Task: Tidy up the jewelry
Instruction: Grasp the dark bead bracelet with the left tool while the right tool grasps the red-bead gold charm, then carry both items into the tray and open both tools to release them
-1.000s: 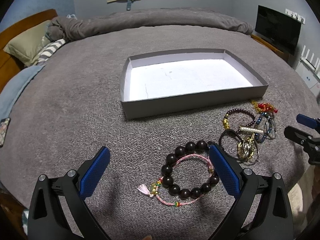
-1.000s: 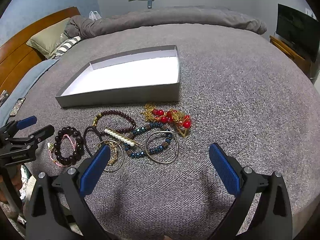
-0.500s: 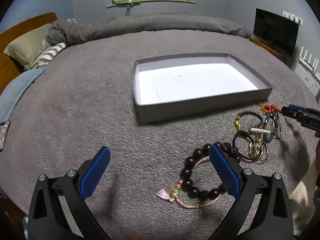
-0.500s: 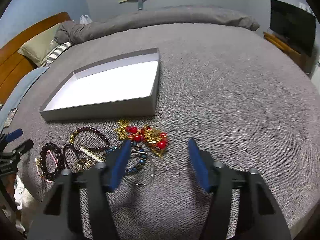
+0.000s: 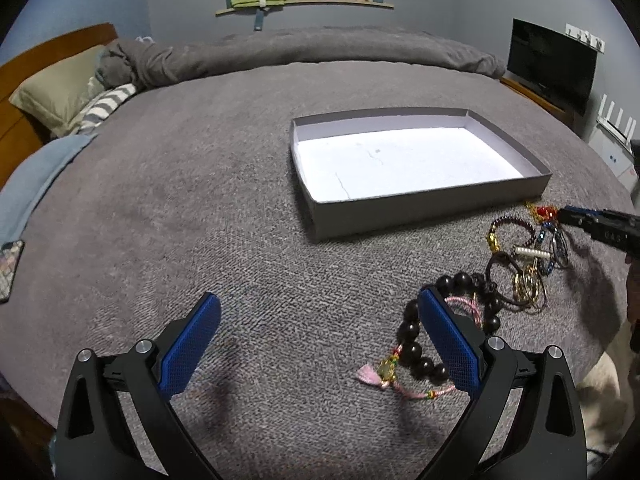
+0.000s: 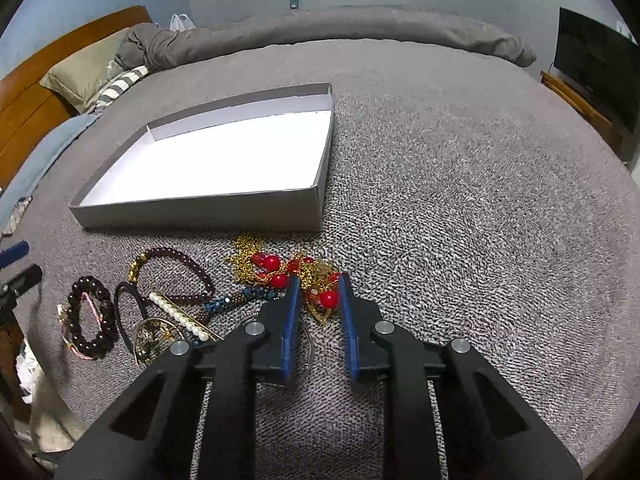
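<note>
Closing on the red-bead chain (image 6: 298, 276), the right gripper (image 6: 316, 292) is starting (left gripper (image 5: 320, 320) released); box (image 6: 200, 214) holding nothing.

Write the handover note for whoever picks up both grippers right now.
Right gripper: jaws have just been closing around the red-bead gold chain; grip not confirmed.
Left gripper: open, empty, beside the dark bead bracelet.
Grey box: nothing in it yet.
The other bracelets and the pearl bar lie in front of the box on the bed.
Done: nothing boxed. Left: move every piece into the box.
</note>
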`<state>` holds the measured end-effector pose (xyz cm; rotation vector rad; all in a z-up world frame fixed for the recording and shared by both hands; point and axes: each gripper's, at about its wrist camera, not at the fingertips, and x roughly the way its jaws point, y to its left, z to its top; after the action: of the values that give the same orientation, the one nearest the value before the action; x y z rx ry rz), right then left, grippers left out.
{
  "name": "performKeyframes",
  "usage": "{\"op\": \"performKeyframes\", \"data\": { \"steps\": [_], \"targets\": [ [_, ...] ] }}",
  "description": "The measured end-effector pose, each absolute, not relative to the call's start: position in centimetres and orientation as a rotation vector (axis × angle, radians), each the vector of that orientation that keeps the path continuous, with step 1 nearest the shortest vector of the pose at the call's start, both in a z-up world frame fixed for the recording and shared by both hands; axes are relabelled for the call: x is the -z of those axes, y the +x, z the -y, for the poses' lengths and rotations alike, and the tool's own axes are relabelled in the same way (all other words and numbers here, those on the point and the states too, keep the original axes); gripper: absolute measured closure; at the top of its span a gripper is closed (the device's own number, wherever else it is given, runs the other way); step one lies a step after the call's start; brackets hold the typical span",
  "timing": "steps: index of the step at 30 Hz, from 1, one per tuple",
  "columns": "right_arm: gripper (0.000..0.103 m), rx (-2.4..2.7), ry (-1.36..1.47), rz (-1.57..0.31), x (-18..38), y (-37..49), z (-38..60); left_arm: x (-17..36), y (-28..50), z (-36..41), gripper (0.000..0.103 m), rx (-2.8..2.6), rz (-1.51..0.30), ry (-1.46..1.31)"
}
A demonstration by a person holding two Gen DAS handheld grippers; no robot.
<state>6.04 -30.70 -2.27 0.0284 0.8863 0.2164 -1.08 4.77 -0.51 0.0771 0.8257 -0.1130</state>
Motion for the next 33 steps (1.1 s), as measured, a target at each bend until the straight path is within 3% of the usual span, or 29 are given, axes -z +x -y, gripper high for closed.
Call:
{"op": "performKeyframes", "data": {
  "steps": [5,6,11,16,23,26,33],
  "targets": [
    [0.087,-0.234,0.048,-0.83,0.9,5.2,31.0,1.1,-1.9,-4.3,0.004,0.195,-0.854,0.075],
    [0.1,-0.24,0.053,-0.819,0.4,5.0,31.0,1.1,-2.0,-4.2,0.005,0.206,-0.856,0.08],
    [0.1,-0.241,0.047,-0.755,-1.3,4.0,31.0,1.4,-2.4,-3.3,0.007,0.27,-0.865,0.09],
    [0.1,-0.242,0.065,-0.714,-2.7,3.0,31.4,1.8,-2.5,-2.8,0.03,0.317,-0.891,0.098],
    [0.1,-0.243,0.079,-0.667,-4.4,2.0,32.0,1.8,-3.1,-2.3,0.044,0.37,-0.899,0.103],
    [0.1,-0.24,0.081,-0.665,-4.5,1.7,32.2,1.7,-2.9,-1.9,0.058,0.38,-0.908,0.106],
    [0.1,-0.24,0.083,-0.673,-4.3,1.5,32.3,2.0,-3.6,-1.1,0.072,0.429,-0.97,0.094]
  ]
}}
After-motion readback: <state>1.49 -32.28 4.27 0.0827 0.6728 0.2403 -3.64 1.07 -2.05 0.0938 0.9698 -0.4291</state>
